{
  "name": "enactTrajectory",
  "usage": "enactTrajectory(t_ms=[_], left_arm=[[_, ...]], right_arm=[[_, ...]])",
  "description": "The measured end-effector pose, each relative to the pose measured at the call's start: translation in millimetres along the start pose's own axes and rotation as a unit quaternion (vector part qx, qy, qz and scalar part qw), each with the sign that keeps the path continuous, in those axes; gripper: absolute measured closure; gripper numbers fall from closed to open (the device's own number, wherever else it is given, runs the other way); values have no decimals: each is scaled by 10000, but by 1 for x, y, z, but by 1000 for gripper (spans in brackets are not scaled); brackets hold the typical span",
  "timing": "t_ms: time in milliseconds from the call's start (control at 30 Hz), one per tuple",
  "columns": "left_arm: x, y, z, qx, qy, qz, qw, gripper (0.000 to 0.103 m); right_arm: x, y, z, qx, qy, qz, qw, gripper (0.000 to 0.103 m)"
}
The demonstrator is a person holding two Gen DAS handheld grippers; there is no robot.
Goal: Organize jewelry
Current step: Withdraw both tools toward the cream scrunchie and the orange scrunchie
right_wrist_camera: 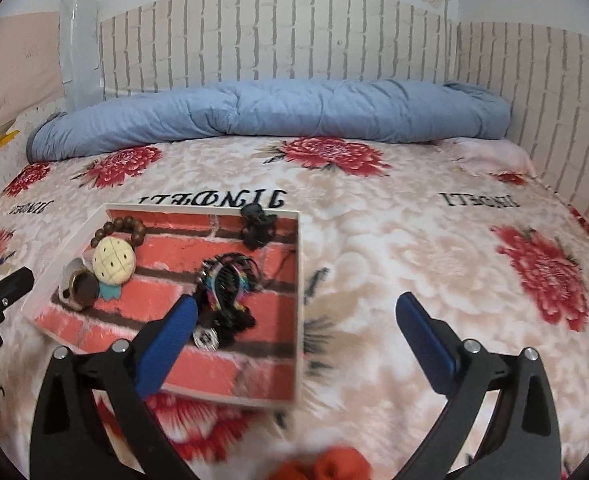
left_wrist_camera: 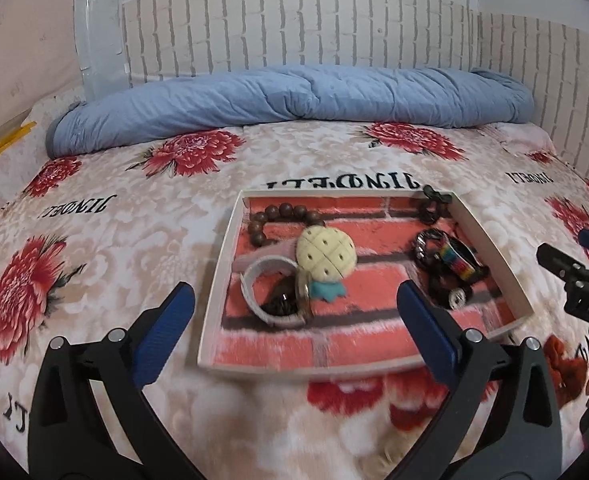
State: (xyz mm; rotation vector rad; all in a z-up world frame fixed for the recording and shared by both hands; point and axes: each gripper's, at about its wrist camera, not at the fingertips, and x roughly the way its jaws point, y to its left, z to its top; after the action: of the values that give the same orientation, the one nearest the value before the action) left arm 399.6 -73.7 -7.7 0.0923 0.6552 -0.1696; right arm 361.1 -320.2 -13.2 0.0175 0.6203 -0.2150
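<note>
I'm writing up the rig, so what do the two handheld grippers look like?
Both look alike: the left gripper and right gripper have black angular plastic arms with silver pivot pins, ending in ribbed blue finger pads. No cables or sleeves show.

Floral bedspread (left_wrist_camera: 142,240), rolled blue quilt (left_wrist_camera: 294,96), white brick-pattern wall (left_wrist_camera: 294,28)

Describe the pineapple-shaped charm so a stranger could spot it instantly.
On the floral bedspread sits a shallow white tray with a red brick-pattern lining. In its left half, just below the brown wooden bead bracelet, lies the cream pineapple-shaped charm with a teal leaf tuft. It is the tray's only pale, rounded, dotted piece; its neighbours are dark beads and straps.
</note>
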Motion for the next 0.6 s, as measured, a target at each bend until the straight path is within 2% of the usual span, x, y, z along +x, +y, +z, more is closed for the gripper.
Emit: enactTrajectory(t_ms=[200,367,600], left_arm=[[-24,-12,-25,-36,139,-77,9999,5],[-31,-18,-54,-144,340,-131,9992,5],[-30,-25,-84,-265,616,-216,9975,5]], right_arm=[[-22,-23,-31,-145,94,-276,9995,6],[-31,-45,-56,93,238,-220,9994,6],[-40,-51,-86,103,448,-155,9988,6]])
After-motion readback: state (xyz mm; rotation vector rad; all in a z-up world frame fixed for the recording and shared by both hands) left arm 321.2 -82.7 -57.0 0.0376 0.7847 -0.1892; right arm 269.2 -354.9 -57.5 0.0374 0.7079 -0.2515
